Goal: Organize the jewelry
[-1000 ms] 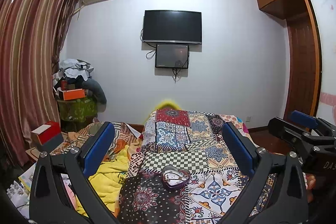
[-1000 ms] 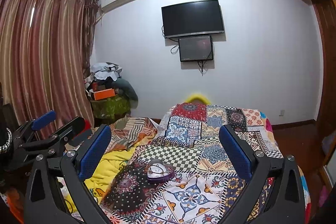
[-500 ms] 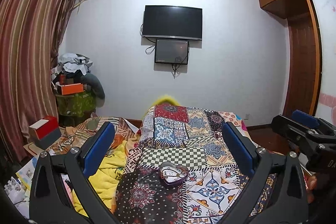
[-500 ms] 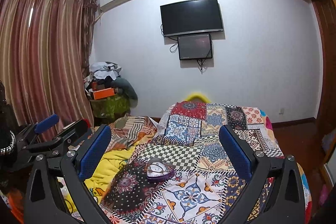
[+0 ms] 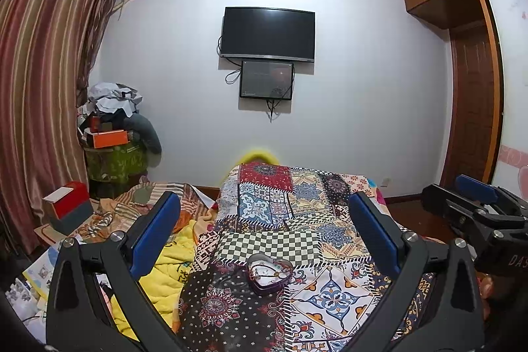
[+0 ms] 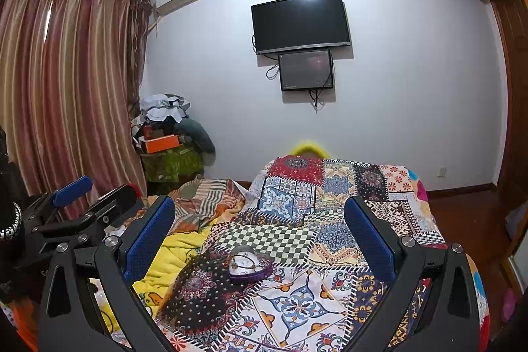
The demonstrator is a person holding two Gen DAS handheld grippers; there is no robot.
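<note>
A purple heart-shaped tin (image 5: 269,273) lies open on the patchwork bedspread (image 5: 316,253), with thin jewelry pieces inside. It also shows in the right wrist view (image 6: 248,266). My left gripper (image 5: 264,230) is open and empty, held above and short of the tin. My right gripper (image 6: 259,228) is open and empty too, also short of the tin. The right gripper shows at the right edge of the left wrist view (image 5: 475,207). The left gripper shows at the left edge of the right wrist view (image 6: 79,203).
A yellow blanket (image 5: 171,266) and striped bedding (image 6: 204,200) lie left of the bedspread. A red and grey box (image 5: 66,208) and a cluttered corner stand (image 5: 112,147) sit by the curtain. A TV (image 5: 268,34) hangs on the far wall; a wooden wardrobe (image 5: 475,108) stands right.
Both grippers have tilted slightly downward and forward; the tin sits a little higher in both views. Nothing was grasped or released.
</note>
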